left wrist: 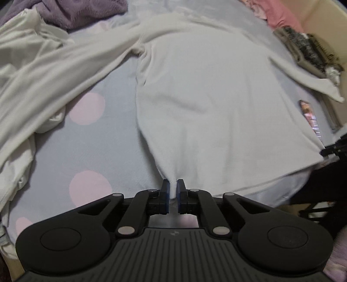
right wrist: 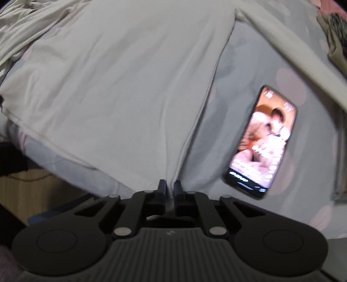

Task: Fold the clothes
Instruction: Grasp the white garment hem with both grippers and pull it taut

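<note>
Soft white knit, the long-sleeved top (left wrist: 206, 97) lies spread flat on the spotted bed sheet (left wrist: 104, 151), its hem along the bed's near edge, and both my tools are clenched on that hem: the left tool (left wrist: 172, 196) on one bottom corner, the right tool (right wrist: 169, 192) on the other. It looks light and limp, so I expect it to sag and stretch between my grips. The phone (right wrist: 262, 143) lies just beside the top's side seam, and piled laundry (left wrist: 71, 15) crowds the bed's far corner, leaving little open room.
</note>
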Motion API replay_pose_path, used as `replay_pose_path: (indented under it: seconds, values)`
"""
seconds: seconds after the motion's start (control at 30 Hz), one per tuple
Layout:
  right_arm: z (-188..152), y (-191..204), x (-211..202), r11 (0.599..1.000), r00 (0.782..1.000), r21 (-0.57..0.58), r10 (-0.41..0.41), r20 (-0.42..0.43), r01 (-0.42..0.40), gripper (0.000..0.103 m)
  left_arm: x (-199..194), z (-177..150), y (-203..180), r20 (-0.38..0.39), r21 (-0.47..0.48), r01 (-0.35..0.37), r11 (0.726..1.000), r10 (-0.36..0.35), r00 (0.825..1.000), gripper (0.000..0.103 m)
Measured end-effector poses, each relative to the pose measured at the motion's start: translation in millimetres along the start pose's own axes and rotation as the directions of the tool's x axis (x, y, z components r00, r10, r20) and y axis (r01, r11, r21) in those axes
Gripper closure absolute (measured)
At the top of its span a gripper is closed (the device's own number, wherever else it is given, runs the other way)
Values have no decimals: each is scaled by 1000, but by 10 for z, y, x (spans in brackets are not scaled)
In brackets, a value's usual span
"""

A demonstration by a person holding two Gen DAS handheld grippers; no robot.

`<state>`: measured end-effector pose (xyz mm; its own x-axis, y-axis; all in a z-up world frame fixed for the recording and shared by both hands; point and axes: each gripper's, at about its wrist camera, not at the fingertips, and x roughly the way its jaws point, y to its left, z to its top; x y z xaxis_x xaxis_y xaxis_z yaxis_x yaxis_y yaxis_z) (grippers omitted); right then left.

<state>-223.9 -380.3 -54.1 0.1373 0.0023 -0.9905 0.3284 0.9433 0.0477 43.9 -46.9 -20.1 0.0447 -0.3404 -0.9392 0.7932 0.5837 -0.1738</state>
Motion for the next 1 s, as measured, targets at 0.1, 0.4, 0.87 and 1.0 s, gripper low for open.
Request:
replay_pose_path:
  seconds: [0.1,0.4,0.87,1.0]
  values:
    - [6,-36,-237,997,999,-58,-49,-14,48,96,-121,-40,-47,-42,2,28,1000,-28,999,99]
    - [-53,-84,-148,990,989,-113,-96,-112,83,97,362,-393,-102,-196,38,6,999,1,981,99]
    - [29,-220,-111,996,997,-42,-73,10,73,71,381,-255,-27,-103,-22,-36,999,34,994,76]
    - [101,-728,-377,985,984,127,-135,119,120,68,159,-70,-6,36,-62,-49,997,51,998,73]
